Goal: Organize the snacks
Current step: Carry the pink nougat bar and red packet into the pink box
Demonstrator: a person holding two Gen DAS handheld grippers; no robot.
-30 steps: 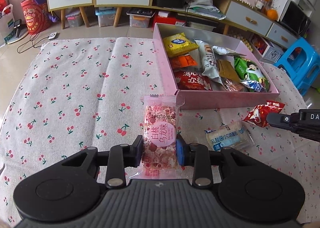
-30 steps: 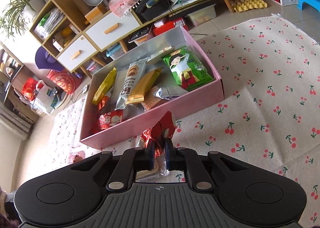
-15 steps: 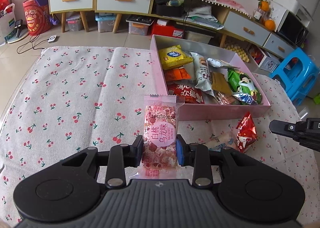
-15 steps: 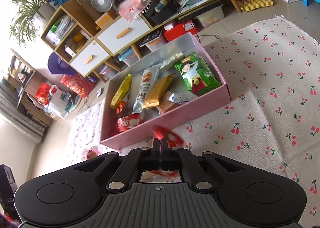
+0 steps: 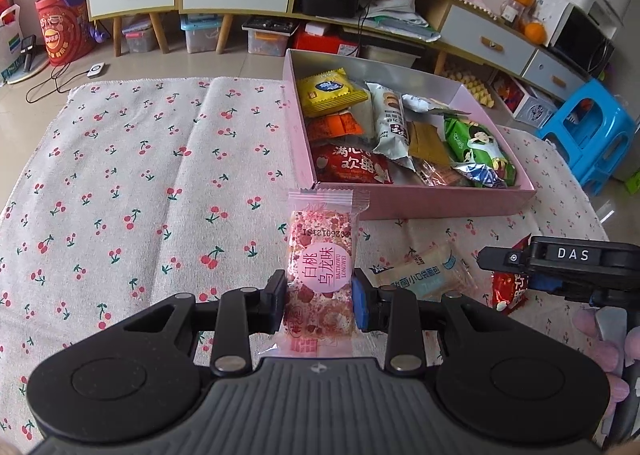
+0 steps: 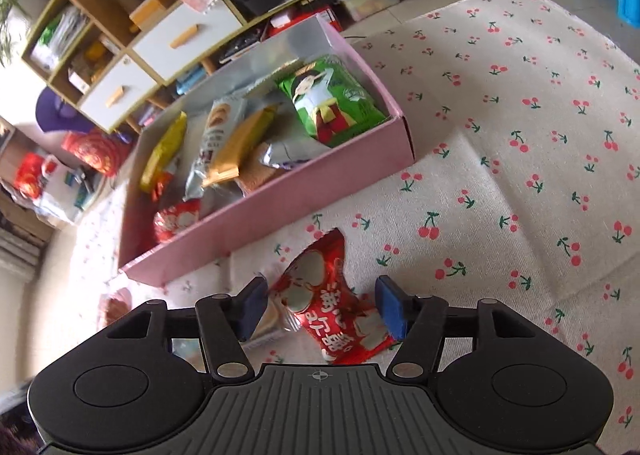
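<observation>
Snacks lie partly sorted on the cherry-print cloth [image 5: 120, 175]. Left gripper [image 5: 320, 297] clamps a pink nougat bar [image 5: 320, 255] upright between its pads, in front of the pink box [image 5: 420, 201] of packets. Further right, the right gripper [image 6: 320, 307] is opening, pads clear of the red packet [image 6: 332, 303] lying on the cloth between them, beside a pale bread packet [image 5: 420, 271].

left gripper [image 5: 320, 297] clamped, right gripper [image 6: 320, 305] jaws opening.
</observation>
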